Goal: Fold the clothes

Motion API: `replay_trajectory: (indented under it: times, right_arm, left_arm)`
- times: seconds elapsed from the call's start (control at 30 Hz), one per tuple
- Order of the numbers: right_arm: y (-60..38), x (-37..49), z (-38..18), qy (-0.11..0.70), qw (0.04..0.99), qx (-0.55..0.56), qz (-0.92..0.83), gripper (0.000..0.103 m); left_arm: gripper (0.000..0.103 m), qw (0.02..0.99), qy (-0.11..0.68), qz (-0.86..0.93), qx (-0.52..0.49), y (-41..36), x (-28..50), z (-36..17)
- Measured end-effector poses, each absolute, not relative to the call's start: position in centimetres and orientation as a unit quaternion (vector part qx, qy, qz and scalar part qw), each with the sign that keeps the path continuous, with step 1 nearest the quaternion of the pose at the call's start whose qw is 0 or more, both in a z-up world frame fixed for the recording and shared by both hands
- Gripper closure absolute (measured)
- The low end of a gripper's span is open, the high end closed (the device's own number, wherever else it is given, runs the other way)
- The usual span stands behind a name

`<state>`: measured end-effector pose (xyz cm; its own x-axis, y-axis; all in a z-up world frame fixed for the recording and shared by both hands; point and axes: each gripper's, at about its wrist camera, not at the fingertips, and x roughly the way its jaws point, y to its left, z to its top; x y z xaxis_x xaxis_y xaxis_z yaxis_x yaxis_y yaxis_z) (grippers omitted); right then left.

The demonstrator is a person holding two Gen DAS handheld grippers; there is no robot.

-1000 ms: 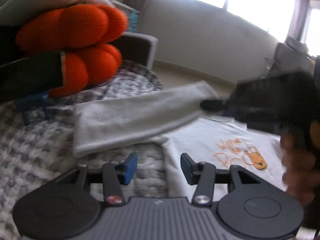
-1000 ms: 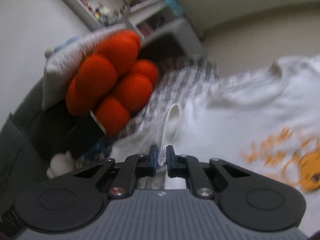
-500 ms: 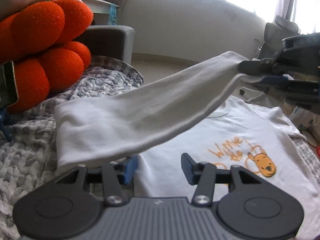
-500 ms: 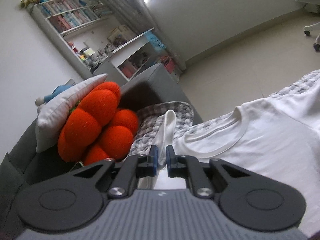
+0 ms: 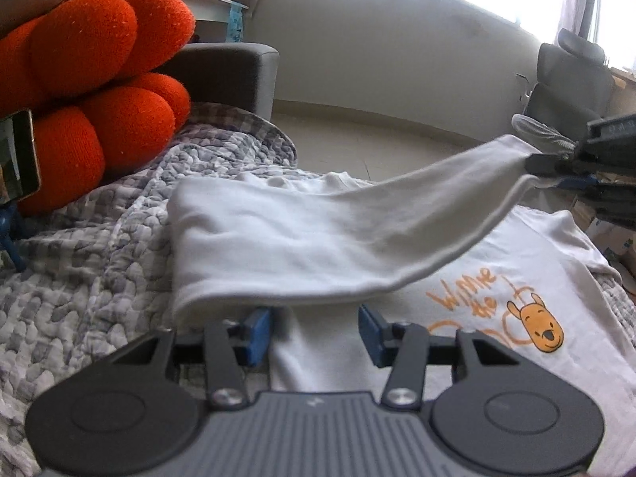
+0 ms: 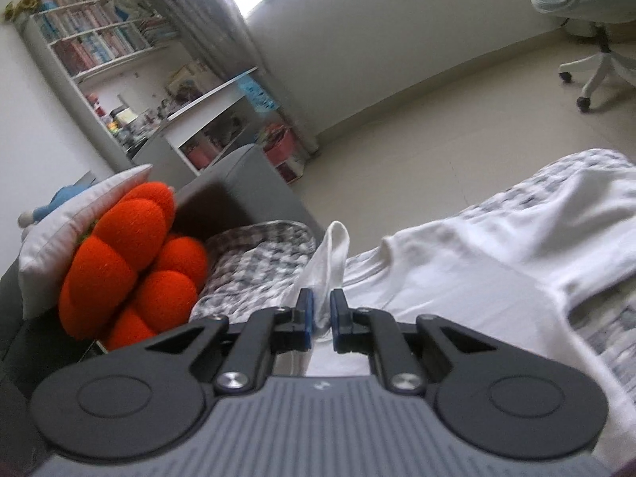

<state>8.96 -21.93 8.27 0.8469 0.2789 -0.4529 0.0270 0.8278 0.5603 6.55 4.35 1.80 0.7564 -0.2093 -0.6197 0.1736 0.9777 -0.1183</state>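
Pinching white sleeve (image 6: 332, 256), right claw (image 6: 321, 320); left claw (image 5: 314, 332) agape over T-shirt (image 5: 528, 274).

Home living room: sofa (image 6: 246, 183), bookshelf (image 6: 95, 43) (crammed), quilt (image 5: 99, 262).

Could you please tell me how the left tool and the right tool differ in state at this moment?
The left tool stands open, its pads clear of the white T-shirt; the right tool is shut on the shirt's sleeve. The left tool sits low by the shirt's body; the right tool holds the sleeve lifted across it. Both have blue pads.
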Motion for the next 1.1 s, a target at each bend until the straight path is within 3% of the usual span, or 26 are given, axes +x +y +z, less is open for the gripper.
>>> replay_trajectory:
  times: [0.67,0.83,1.1]
  right_arm:
    - [-29.5,8.9,6.7,0.255,0.911,0.325,-0.016,0.093]
    - [-29.4,9.4,5.6,0.283,0.907,0.311,-0.012,0.093]
    - [-29.6,9.5,4.1,0.338,0.891,0.304,-0.018,0.079]
  left_arm:
    - [0.057,0.937,0.337,-0.085,-0.018,4.0,6.5,1.8]
    - [0.057,0.939,0.335,-0.082,0.001,3.5,6.4,1.8]
    - [0.055,0.938,0.337,-0.081,0.013,3.2,6.0,1.9]
